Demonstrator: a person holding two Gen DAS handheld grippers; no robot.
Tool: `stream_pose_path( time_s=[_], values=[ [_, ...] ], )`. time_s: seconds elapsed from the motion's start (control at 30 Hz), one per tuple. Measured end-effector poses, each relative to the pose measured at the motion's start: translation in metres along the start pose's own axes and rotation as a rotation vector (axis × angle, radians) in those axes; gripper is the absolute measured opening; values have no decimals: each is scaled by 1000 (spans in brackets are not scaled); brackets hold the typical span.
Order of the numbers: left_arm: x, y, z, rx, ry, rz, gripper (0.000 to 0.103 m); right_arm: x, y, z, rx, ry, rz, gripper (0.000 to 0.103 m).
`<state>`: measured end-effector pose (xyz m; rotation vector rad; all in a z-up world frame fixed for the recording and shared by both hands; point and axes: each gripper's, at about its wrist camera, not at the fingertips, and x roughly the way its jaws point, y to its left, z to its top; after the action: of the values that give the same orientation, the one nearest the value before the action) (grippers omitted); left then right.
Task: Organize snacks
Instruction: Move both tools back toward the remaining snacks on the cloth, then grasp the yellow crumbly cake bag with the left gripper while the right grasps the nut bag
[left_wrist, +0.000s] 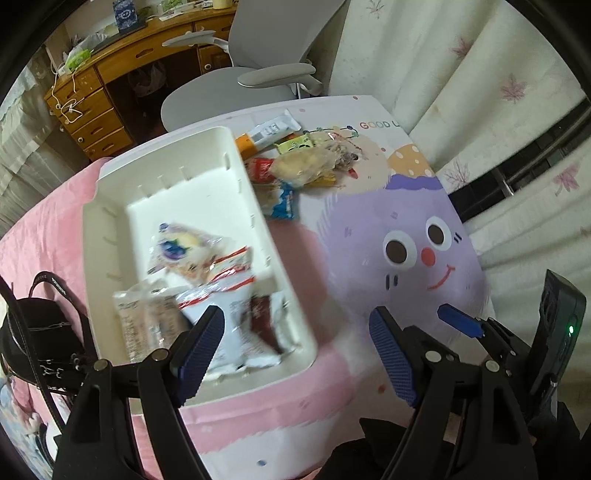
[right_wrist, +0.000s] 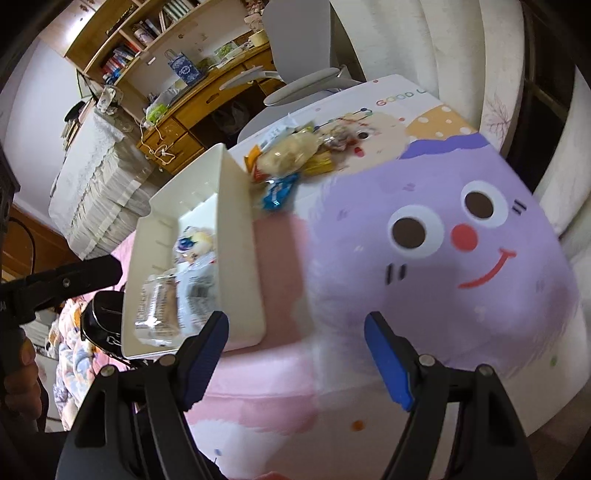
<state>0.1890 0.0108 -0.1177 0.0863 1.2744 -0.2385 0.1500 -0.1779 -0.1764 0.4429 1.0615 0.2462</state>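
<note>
Now both grippers are spread wide and hold nothing: the left gripper (left_wrist: 295, 350) by the white bin (left_wrist: 236, 173), the right gripper (right_wrist: 295, 354) over the cartoon tablecloth (right_wrist: 461, 295). Reach for the snack pile (left_wrist: 306, 166) beyond the bin, pinch one packet gently, and drop it inside.

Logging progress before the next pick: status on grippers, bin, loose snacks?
Left gripper open, empty. Right gripper open, empty. White bin holds several packets; snack pile on the tablecloth beyond it. Nothing blocking.

packets in bin (left_wrist: 207, 295): blurred | snack pile (left_wrist: 295, 162): labels unreadable
</note>
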Motion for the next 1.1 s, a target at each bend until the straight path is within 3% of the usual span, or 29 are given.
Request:
stream_pose_path(
  time_s=[0.2, 0.47, 0.73, 1.1],
  values=[
    [27, -26, 31, -62, 19, 16, 82, 2, -22, 26, -104, -2, -21, 76],
    [68, -48, 80, -147, 41, 40, 82, 11, -47, 69, -245, -88, -45, 76],
    [111, -30, 130, -301, 84, 64, 82, 45, -53, 112, -376, -144, -70, 76],
    [164, -1, 167, -490, 135, 79, 82, 110, -51, 161, -487, -200, -38, 76]
  ],
)
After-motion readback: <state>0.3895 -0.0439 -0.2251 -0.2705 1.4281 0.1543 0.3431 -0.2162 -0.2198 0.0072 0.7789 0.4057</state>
